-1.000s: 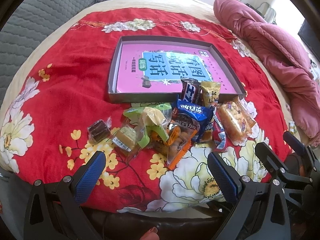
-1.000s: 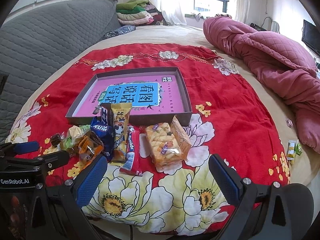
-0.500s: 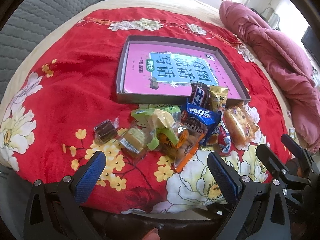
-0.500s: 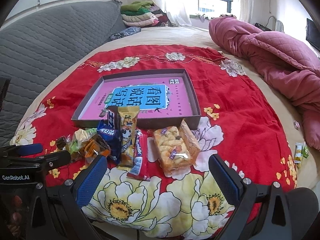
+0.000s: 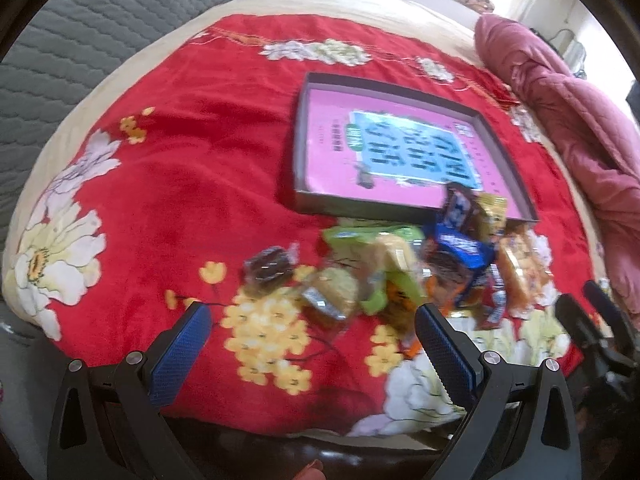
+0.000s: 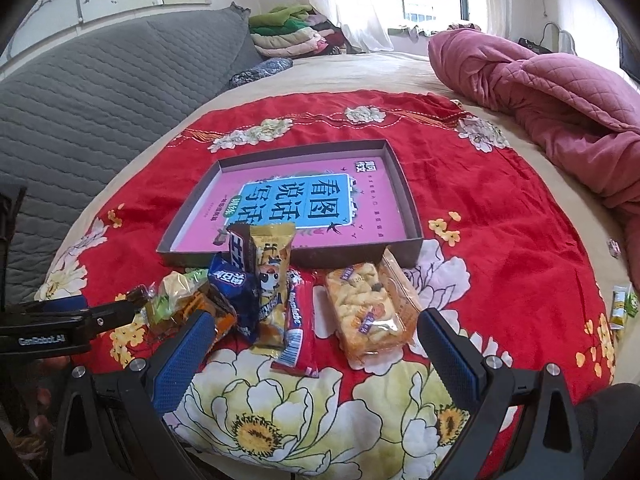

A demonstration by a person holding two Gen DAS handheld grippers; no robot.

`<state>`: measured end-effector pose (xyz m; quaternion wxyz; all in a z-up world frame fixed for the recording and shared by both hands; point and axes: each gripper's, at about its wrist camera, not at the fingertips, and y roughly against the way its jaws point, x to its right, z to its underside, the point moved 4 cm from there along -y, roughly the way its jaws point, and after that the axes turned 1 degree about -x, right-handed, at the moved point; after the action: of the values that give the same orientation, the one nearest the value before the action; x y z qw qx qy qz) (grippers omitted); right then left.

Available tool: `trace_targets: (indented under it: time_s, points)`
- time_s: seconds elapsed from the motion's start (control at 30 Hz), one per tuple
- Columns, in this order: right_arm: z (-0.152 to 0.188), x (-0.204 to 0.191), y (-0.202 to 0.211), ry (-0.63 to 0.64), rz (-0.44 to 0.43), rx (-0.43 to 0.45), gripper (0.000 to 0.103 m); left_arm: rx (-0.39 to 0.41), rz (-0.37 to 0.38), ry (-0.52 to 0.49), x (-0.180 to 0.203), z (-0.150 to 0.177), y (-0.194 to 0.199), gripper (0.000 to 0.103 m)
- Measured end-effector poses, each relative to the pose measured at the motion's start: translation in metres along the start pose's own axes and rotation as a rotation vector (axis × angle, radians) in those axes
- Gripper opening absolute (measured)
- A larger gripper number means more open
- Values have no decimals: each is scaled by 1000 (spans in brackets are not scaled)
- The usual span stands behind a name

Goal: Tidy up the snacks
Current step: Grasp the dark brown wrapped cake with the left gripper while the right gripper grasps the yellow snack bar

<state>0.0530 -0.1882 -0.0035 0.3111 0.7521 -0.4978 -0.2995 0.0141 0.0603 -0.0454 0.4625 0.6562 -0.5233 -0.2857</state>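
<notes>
A pile of wrapped snacks lies on the red flowered blanket [image 6: 500,216] in front of a shallow grey box [image 6: 412,208] with a pink printed bottom. In the right wrist view a clear pack of biscuits [image 6: 368,312], a red bar [image 6: 298,328], a yellow bar [image 6: 272,276] and a blue pack [image 6: 236,292] lie just beyond my open right gripper [image 6: 312,356]. In the blurred left wrist view my open left gripper [image 5: 312,344] hovers near a dark brown sweet [image 5: 268,268] and a pale wrapped cake [image 5: 332,292]. The grey box [image 5: 304,136] sits behind them. Both grippers hold nothing.
A rumpled pink quilt [image 6: 552,92] lies along the right of the bed. A grey padded headboard [image 6: 100,92] stands on the left, with folded clothes [image 6: 292,32] behind. Two small green sachets [image 6: 622,304] lie at the blanket's right edge. The left gripper's body [image 6: 60,324] shows at the left.
The left gripper has swung to the left and moved closer, so the snack pile now sits right of centre in its view. The right gripper has lifted slightly. No snack has moved.
</notes>
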Motion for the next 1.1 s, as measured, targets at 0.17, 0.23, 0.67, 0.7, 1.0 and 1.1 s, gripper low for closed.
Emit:
trace_targets:
  time_s: [0.17,0.23,0.67,0.7,1.0,1.1]
  points:
    - [-3,1,-5,-4,-20,0,102,-31,-36,49,-19,0,-10,102]
    - [-3,1,-6,-4,-31,-6,102,-39,-49,71,-27,0,-13,102]
    - [-13,-7,-21,25,-33,7,102,-101,-47,177,-52,-6,-39,102]
    - [-14,-7,-23,26,-36,7,102,-104,-52,187,-52,-6,-42,102]
    - [-24,-3,-52,-6,-41,-43,98,-87,-32,168,-38,-17,-49,92]
    - [-26,-6,-61,11,-41,-55,86,-91,-29,187,-41,-20,-52,89]
